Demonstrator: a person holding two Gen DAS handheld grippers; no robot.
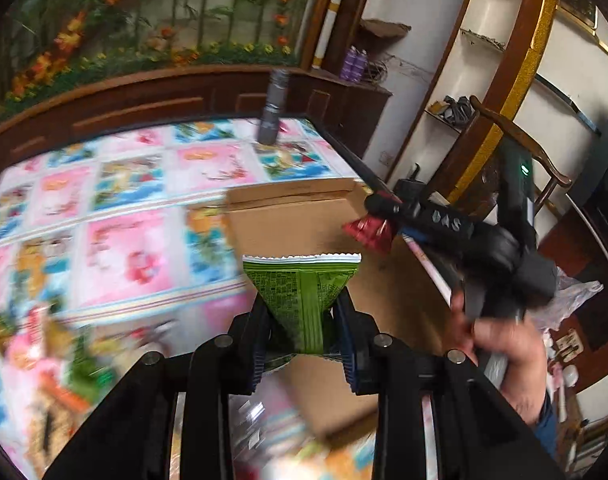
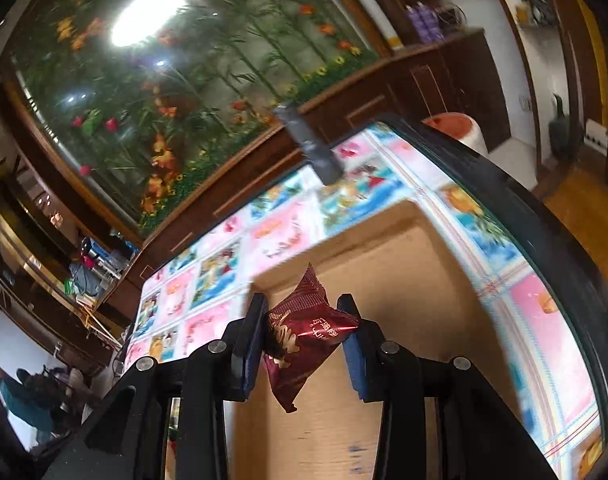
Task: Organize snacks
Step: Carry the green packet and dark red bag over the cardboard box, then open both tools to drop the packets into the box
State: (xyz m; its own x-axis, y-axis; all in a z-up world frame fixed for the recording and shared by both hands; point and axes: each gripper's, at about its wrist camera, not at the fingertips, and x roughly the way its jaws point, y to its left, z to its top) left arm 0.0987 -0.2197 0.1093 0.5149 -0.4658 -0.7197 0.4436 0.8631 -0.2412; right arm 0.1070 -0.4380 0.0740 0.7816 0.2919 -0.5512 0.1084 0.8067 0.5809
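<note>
Between the left gripper's [image 1: 302, 342] jaws a green snack packet [image 1: 302, 300] is pinched, long axis running forward along the fingers. Right gripper [image 2: 304, 340] jaws likewise pinch a red snack packet [image 2: 300, 332], tilted. Just beyond and below both jaws lies the open cardboard box [image 2: 384, 264] on the desk [image 1: 124, 208]. Right gripper looks nearer, already over the box interior. Farther off stands a grey can [image 1: 273, 108].
</note>
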